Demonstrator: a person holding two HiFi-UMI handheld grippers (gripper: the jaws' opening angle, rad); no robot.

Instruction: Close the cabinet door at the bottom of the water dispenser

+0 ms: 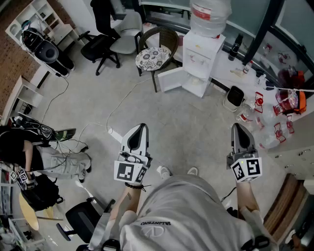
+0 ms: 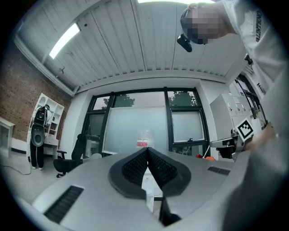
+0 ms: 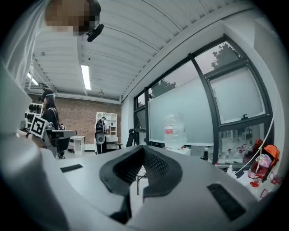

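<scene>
- Two grippers, both empty: the left gripper (image 1: 142, 128) has its jaws pressed together with nothing between them, and the right gripper (image 1: 237, 128) is closed the same way.
- Across the floor (image 1: 196, 122), the door (image 1: 170, 79) hangs open at the foot of the dispenser (image 1: 202, 61). It is swung out toward the head view's left, with its free edge near a wicker chair (image 1: 158, 49).
- Both grippers are well apart from the door, held low in front of the person with bare floor between. Neither touches it.
- The left gripper lines up roughly with the open door, while the right one lines up nearer the dispenser's right side. Both gripper views show the dispenser small and far beyond the closed tips.
- The door looks like a thin, stiff, light panel on a hinge, so a gentle push should swing it and no grasp seems needed.
- The best contact is probably closed tips on the door's outer face near the free edge, away from the hinge, where the least force is needed.
- Its smooth white face may let the tips slide, so a square, steady press seems wiser than a glancing one.
- With a big bottle (image 1: 208, 14) on top, the dispenser may be top-heavy, and a hard shove could rock it.
</scene>
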